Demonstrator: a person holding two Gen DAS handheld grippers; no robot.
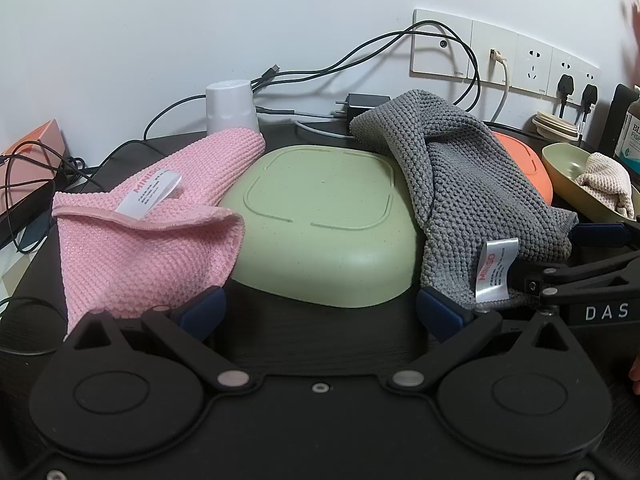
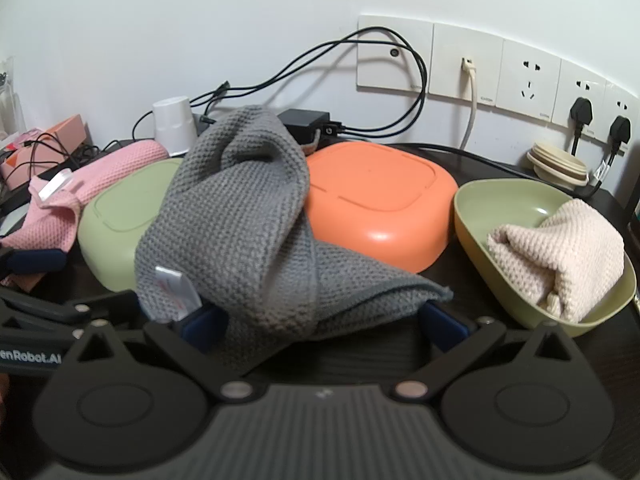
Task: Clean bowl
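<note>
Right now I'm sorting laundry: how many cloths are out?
3: pink cloth left of the green bowl, grey cloth draped between bowls, beige cloth inside the upright bowl. Others may be hidden.

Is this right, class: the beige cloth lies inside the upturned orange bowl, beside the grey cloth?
No. The beige cloth lies inside the upright green bowl; the orange bowl is upside down and holds nothing. The right wrist view shows it, with the grey cloth nearby.
</note>
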